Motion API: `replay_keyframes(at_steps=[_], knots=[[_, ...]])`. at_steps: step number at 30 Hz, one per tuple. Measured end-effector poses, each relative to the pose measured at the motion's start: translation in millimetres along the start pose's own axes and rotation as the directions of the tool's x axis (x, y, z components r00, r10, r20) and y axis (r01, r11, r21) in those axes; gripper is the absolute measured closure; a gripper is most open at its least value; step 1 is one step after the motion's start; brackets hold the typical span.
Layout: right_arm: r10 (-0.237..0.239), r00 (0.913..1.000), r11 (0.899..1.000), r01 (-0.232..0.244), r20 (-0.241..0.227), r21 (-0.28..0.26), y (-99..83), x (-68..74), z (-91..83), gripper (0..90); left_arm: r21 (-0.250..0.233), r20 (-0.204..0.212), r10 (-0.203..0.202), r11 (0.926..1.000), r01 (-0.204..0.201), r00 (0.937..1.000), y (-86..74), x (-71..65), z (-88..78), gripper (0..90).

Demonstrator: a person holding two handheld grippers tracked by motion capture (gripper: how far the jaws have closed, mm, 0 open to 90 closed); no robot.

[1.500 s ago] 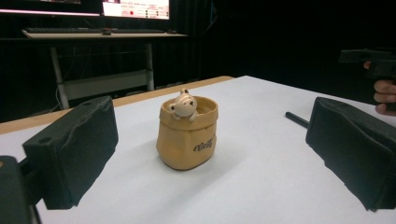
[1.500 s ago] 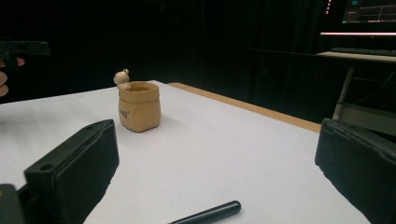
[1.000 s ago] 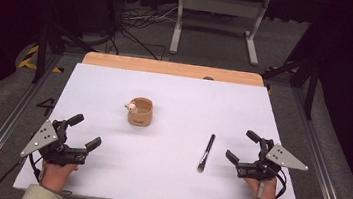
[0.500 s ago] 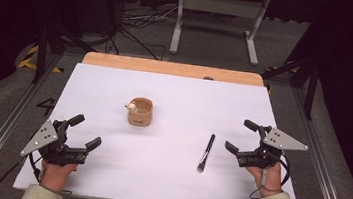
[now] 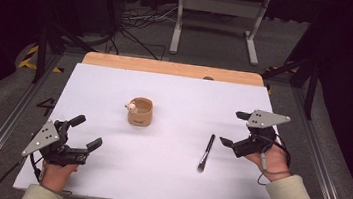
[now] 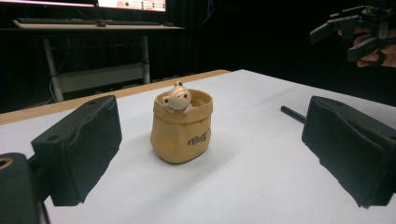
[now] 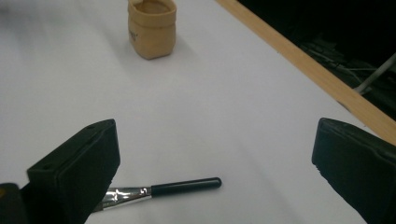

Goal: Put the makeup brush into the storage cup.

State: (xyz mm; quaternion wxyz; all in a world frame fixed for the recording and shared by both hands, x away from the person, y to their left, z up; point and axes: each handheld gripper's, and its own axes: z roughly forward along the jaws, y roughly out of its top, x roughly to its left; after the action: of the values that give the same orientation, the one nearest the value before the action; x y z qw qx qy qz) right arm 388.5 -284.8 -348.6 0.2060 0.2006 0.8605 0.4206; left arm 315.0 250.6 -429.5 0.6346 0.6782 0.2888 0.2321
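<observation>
Nothing is gripped yet: both the left tongs (image 5: 82,131) and right tongs (image 5: 234,128) are spread. The brush (image 5: 205,152) lies untouched at four o'clock of the pot (image 5: 140,112) on the bench (image 5: 165,179).

Tan pot (image 6: 181,132) – dark script lettering on front, too small to read

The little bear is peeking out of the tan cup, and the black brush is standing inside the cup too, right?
Not quite. The bear does peek out of the tan cup, but the black brush lies flat on the white table, apart from the cup. The high view shows it.
</observation>
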Motion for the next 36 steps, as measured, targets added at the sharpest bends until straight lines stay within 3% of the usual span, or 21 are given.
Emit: replay_keyframes(at_steps=[6, 11, 17, 22, 24, 30, 31, 32, 36], knots=[[-0.034, 0.9984, 0.995, 0.038, -0.045, 0.089, 11.7, -3.7, 8.2, 1.6, 0.003, 0.003, 0.004, 1.0000, -0.004, 1.0000, 0.0, -0.1, -0.1, 6.1], [-0.038, 0.9988, 0.988, 0.042, -0.032, 0.149, 18.3, -7.8, 10.8, 1.4, -0.002, 0.003, 0.005, 1.0000, -0.005, 1.0000, 0.3, -0.3, -0.6, 6.2], [-0.086, 0.9957, 0.973, 0.091, -0.036, 0.213, 31.6, -9.8, 13.1, 2.0, 0.002, 0.002, 0.009, 1.0000, -0.009, 1.0000, 0.5, -0.3, -0.9, 6.2], [-0.141, 0.9872, 0.945, 0.156, -0.074, 0.288, 43.5, -8.8, 20.1, 2.9, 0.001, 0.003, 0.007, 1.0000, -0.007, 1.0000, 0.2, 0.1, -0.9, 6.2], [-0.145, 0.9861, 0.940, 0.163, -0.081, 0.299, 45.1, -8.7, 21.7, 2.9, 0.002, 0.004, 0.007, 1.0000, -0.007, 1.0000, 0.2, 0.1, -0.9, 6.2], [-0.169, 0.9760, 0.894, 0.211, -0.138, 0.395, 54.8, -8.3, 32.8, 3.0, 0.007, 0.012, 0.007, 0.9999, -0.007, 0.9999, -0.5, -0.2, 0.1, 6.5], [-0.169, 0.9760, 0.894, 0.211, -0.138, 0.395, 54.8, -8.3, 32.8, 3.0, 0.007, 0.012, 0.007, 0.9999, -0.007, 0.9999, -0.5, -0.2, 0.1, 6.5], [-0.175, 0.9735, 0.884, 0.221, -0.147, 0.412, 58.5, -7.5, 35.1, 3.7, 0.007, 0.012, 0.007, 0.9999, -0.007, 0.9999, -0.5, -0.6, 0.2, 6.6], [-0.186, 0.9658, 0.860, 0.249, -0.181, 0.446, 64.9, -7.5, 40.1, 4.4, 0.013, 0.016, 0.010, 0.9999, -0.011, 0.9998, -0.9, -0.3, 0.5, 6.7]])
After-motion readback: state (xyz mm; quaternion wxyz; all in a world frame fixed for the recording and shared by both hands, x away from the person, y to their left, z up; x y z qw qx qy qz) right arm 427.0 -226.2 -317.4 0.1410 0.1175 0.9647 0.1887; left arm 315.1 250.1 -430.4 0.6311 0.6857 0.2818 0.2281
